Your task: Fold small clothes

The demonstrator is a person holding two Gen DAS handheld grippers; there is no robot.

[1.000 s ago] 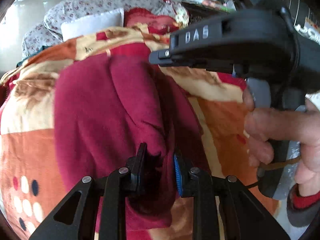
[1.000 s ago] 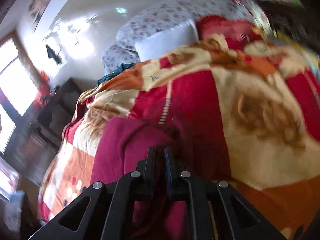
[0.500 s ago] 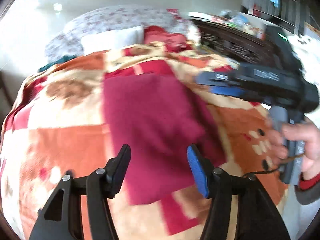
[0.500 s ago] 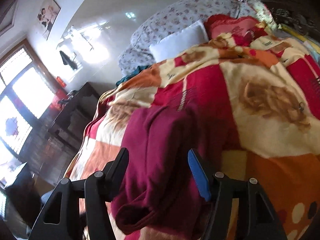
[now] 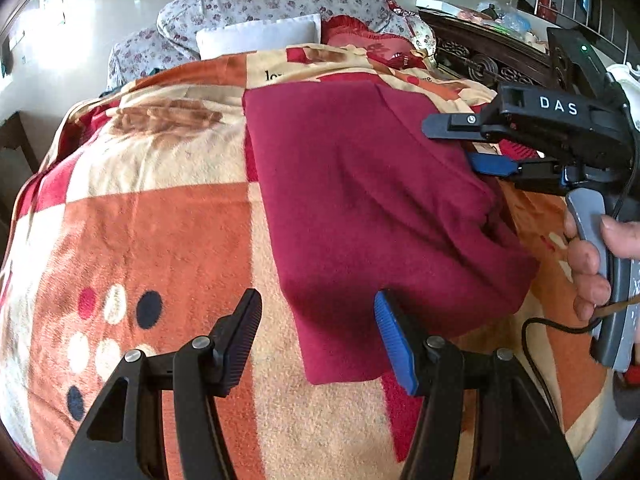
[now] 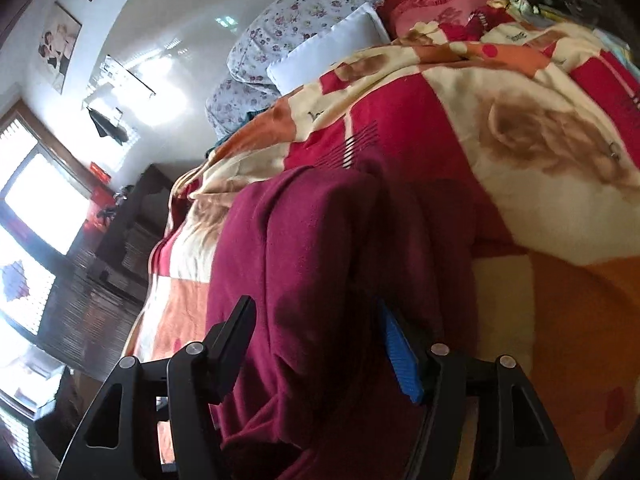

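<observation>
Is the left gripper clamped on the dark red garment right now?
No, the left gripper has its jaws wide apart, and the dark red fleece garment lies free.

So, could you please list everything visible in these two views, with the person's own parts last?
garment: one, maroon, lying flat on the blanket, partly folded
blanket: one, orange, cream and red, covering the bed
pillow: one, white, at the bed's far end
floral quilt: one, pale with small flowers, behind the pillow
red cushion: one, beside the pillow
framed picture: one, on the wall
left hand-held gripper: open, over the garment's near edge
right hand-held gripper: open, at the garment's right side
person's hand: one, holding the right handle
</observation>
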